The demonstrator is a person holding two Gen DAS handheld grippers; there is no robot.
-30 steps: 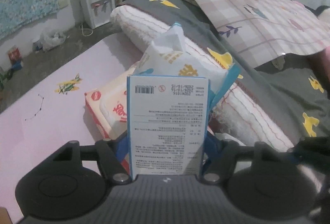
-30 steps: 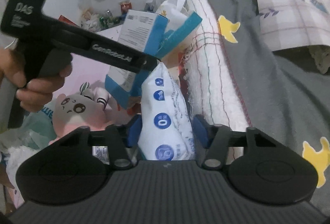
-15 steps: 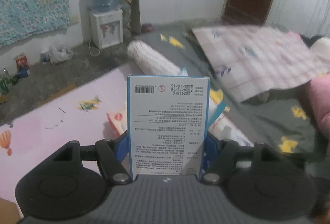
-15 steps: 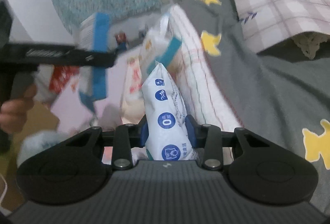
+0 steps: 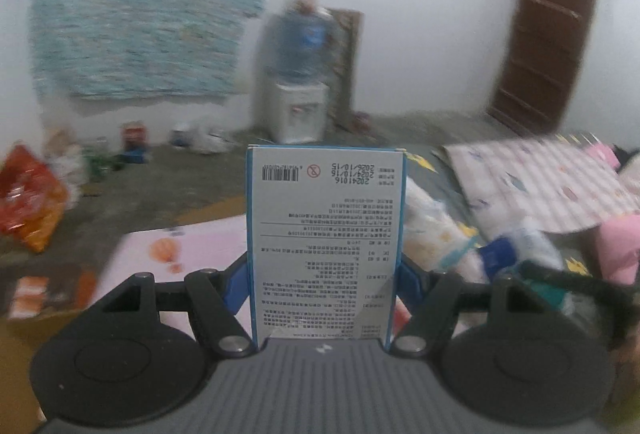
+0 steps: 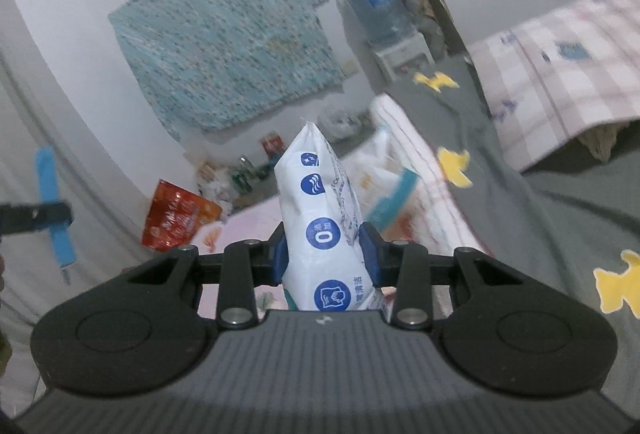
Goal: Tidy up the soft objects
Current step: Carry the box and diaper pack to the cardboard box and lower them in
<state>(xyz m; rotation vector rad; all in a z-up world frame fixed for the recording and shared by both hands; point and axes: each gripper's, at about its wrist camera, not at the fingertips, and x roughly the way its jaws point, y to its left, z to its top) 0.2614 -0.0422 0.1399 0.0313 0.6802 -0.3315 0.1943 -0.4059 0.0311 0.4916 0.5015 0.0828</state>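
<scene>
- I see the grey blanket [image 6: 560, 202] with yellow shapes covering the bed on the right, a rolled white towel [image 6: 420, 170] along its left edge.
- My left gripper [image 5: 326, 270] has its fingers clamped on an upright blue-edged white box [image 5: 326, 226], raised above the pink mat [image 5: 192, 246].
- My right gripper [image 6: 326, 254] has its fingers clamped on a white wipes pack [image 6: 320, 218], lifted clear of the bed.

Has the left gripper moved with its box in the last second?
Yes. The left gripper has risen: behind the box, the water dispenser dropped from the top corner to centre, and the bed slid lower.
</scene>
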